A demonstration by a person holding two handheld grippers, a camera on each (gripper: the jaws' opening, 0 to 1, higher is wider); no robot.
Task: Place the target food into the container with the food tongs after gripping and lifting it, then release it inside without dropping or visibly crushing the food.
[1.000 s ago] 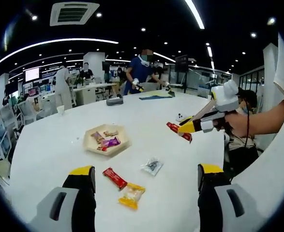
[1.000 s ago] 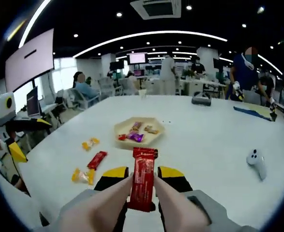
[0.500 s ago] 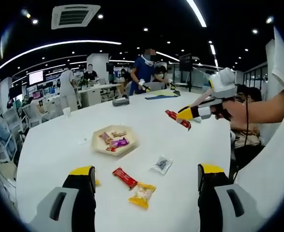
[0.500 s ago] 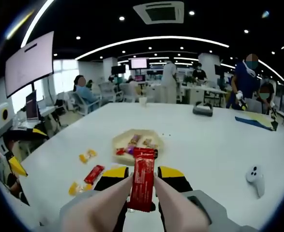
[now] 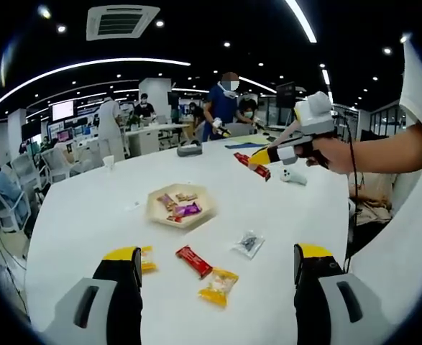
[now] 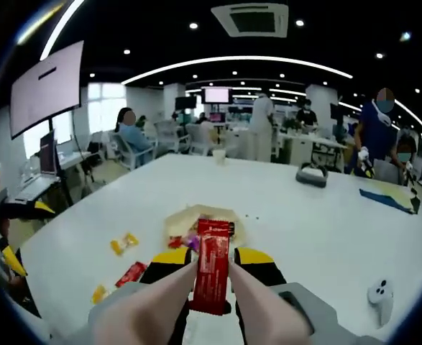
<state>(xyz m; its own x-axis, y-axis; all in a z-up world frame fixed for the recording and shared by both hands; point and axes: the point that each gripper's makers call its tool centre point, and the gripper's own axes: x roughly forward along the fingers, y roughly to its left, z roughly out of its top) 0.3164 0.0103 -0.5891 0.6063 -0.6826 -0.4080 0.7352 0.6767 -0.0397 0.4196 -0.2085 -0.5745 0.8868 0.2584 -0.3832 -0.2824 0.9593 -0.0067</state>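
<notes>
White table (image 5: 282, 215), right gripper (image 6: 213, 262) jaws clenching red bar (image 6: 212, 266) now nearer tray (image 5: 178, 207), left gripper (image 5: 214, 267) jaws released.

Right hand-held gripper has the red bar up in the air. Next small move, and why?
Probably lower the right hand-held gripper a little toward the tray before opening. Its jaws are shut on the red snack bar, and in the right gripper view the bar already overlaps the tray, with other wrapped snacks inside. In the left gripper view the bar hangs well above the table, so releasing now risks a drop.
</notes>
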